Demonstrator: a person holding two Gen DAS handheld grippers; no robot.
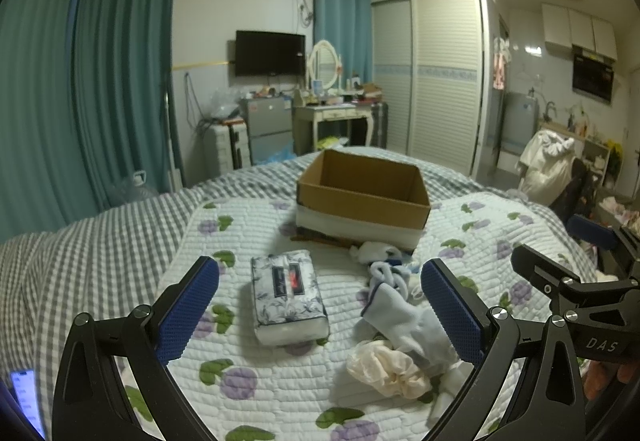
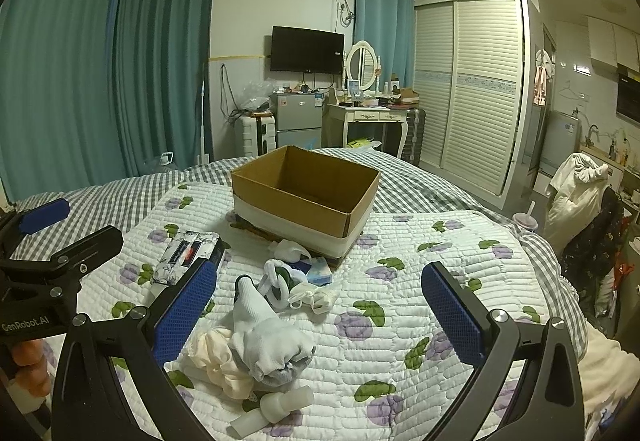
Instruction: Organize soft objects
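An open cardboard box [image 1: 362,193] stands on the quilted bed; it also shows in the right wrist view [image 2: 306,193]. In front of it lie a tissue pack [image 1: 286,297], pale socks [image 1: 404,317], a cream scrunchie [image 1: 384,365] and small white items [image 1: 374,253]. My left gripper [image 1: 320,305] is open and empty, hovering above the tissue pack. My right gripper [image 2: 320,309] is open and empty above a white rolled sock [image 2: 266,337], the scrunchie [image 2: 216,357] and a mask [image 2: 314,297]. The tissue pack [image 2: 186,251] lies to its left.
The floral quilt [image 1: 248,373] covers a grey checked sheet [image 1: 80,261]. A phone [image 1: 26,397] lies at the bed's left edge. A dressing table [image 1: 332,117], a fridge [image 1: 266,127] and a wardrobe [image 1: 432,77] stand beyond the bed.
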